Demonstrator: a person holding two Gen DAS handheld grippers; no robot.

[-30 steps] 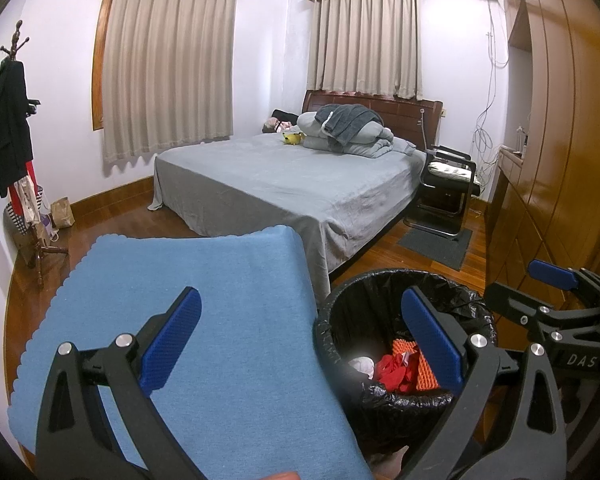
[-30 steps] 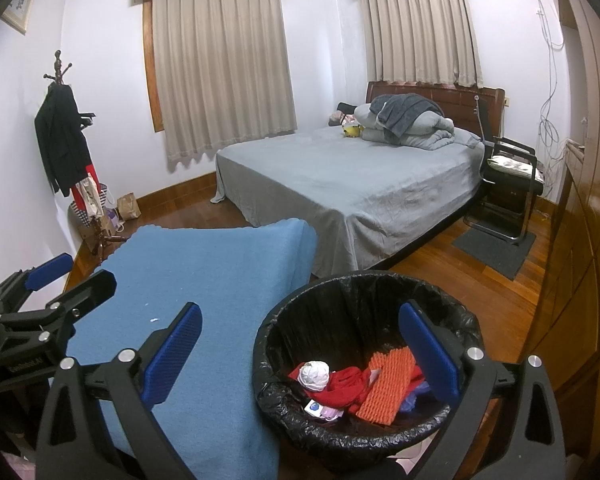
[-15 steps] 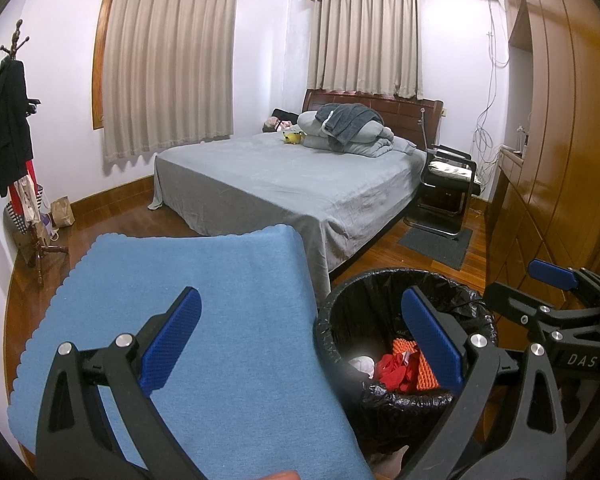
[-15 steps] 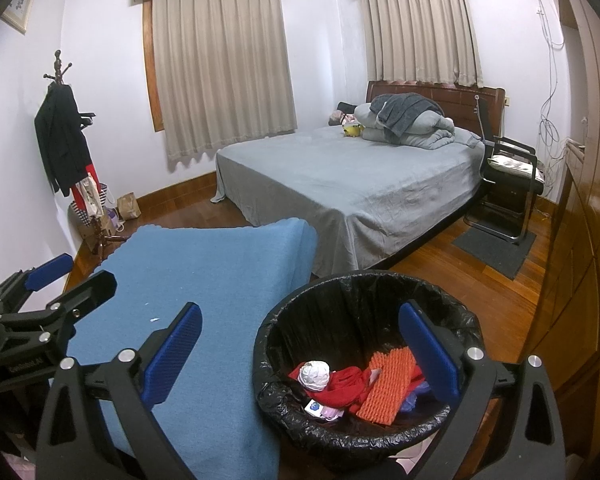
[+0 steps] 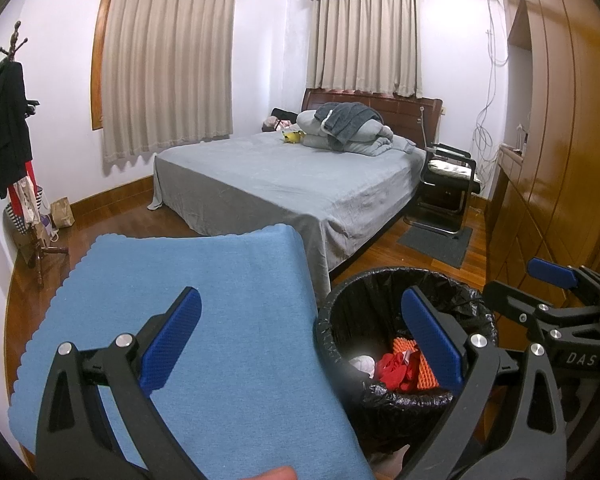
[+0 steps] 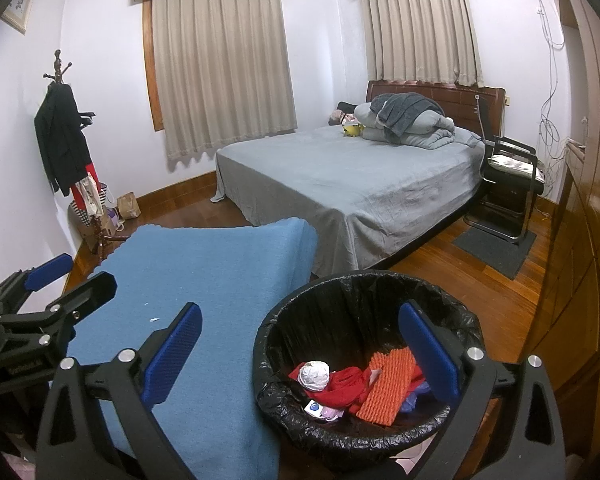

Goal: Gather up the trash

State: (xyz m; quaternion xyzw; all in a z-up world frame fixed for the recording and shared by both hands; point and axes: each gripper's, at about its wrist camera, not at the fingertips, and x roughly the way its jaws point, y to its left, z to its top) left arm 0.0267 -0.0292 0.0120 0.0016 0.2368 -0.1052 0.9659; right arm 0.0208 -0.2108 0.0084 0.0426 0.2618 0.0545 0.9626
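Several pieces of trash lie at the bottom of the bin (image 6: 364, 364), a black-lined round bin on the wood floor just beside the blue-covered table (image 6: 204, 292). Contents noted: a crumpled white ball (image 6: 314, 375) at 9 o'clock within the bin, red material (image 6: 346, 388) at centre, orange foam netting (image 6: 388, 388) towards 3 o'clock, and a small printed wrapper (image 6: 320, 409) at 7 o'clock.

Right gripper (image 6: 300, 356) hovers above the bin, jaws spread wide, nothing between them. Left gripper (image 5: 300, 340) hangs over the table edge at the bin's 9 o'clock, jaws likewise wide and empty.

Assessment: no loose trash shows on the blue cloth apart from a tiny white fleck (image 6: 154, 319); collection appears largely complete. If that fleck is to be taken, a flat, low approach with a full pinch is advised, so the cloth is not dragged. Any release should happen well inside the rim, since the liner's edge is slack and crumpled.

Writing: "DAS" reads on the right gripper's body in the left wrist view. A label on the left gripper's body is too small to read. Print on the wrapper is illegible.

Surroundings: bed (image 6: 348, 184) at 12 o'clock, wardrobe (image 6: 580, 240) at 3 o'clock.
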